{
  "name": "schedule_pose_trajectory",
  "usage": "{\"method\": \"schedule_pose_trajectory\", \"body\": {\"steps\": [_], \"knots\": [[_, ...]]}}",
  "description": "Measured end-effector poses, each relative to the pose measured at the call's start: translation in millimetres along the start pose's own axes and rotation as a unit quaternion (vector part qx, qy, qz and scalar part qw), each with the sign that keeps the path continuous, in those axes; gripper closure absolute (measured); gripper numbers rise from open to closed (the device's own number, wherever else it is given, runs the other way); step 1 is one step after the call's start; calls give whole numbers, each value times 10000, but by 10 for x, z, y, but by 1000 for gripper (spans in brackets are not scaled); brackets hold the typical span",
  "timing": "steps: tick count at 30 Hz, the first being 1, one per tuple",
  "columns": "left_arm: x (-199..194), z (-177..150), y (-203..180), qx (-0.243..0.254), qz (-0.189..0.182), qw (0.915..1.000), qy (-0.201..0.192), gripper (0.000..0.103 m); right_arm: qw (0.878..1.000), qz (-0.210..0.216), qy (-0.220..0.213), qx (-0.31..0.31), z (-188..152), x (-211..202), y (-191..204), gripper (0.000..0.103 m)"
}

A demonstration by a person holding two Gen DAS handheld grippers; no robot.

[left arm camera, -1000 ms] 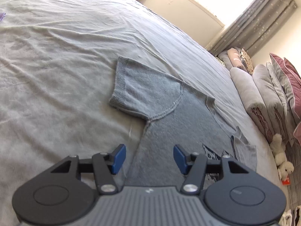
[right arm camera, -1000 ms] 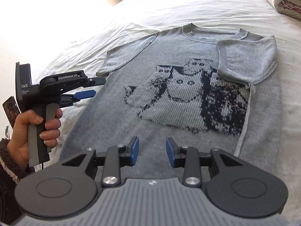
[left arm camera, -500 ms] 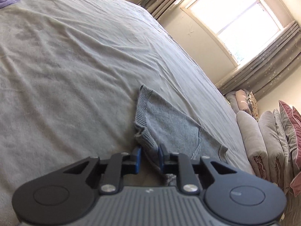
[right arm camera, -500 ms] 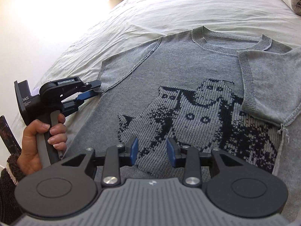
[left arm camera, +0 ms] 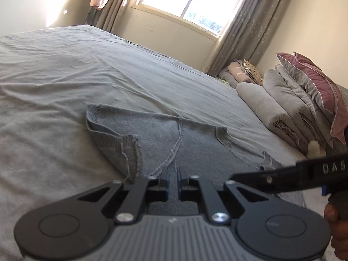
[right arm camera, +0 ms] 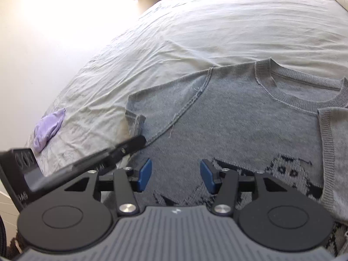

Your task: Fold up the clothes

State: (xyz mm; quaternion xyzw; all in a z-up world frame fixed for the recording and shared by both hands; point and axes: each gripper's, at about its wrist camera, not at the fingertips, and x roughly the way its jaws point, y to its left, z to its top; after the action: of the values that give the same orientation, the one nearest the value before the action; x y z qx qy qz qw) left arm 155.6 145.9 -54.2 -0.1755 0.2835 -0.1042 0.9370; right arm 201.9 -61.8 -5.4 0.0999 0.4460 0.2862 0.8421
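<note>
The sweater [right arm camera: 228,117] lies flat on the bed [right arm camera: 217,26]; its right sleeve [right arm camera: 335,143] is already folded in. My left gripper [left arm camera: 173,179] is closing on its left sleeve [left arm camera: 121,143], my right gripper [right arm camera: 175,173] is opening, empty. The body fold remains.

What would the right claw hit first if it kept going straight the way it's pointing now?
Most likely the grey sweater itself: the right claw, jaws opening and empty, aims down at the plain knit just above the dark pattern. Depth is hard to judge; nothing else appears in between.
</note>
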Motion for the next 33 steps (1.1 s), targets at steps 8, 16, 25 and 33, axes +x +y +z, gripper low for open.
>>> {"method": "schedule_pose_trajectory", "body": {"steps": [8,16,25,33], "knots": [[-182,-79,4,-389,814,9950,-419,62,9985,45,120,-539,448,425,313,48],[-341,-76,274,-2167,1536,9637,-268,60,9985,72,144,-524,479,603,375,48],[-43,-39,644,-2906,858,9523,-378,82,9994,194,99,-277,464,603,283,48],[59,1,469,-2017,1083,9718,-558,100,9991,340,117,-216,509,688,243,48]]}}
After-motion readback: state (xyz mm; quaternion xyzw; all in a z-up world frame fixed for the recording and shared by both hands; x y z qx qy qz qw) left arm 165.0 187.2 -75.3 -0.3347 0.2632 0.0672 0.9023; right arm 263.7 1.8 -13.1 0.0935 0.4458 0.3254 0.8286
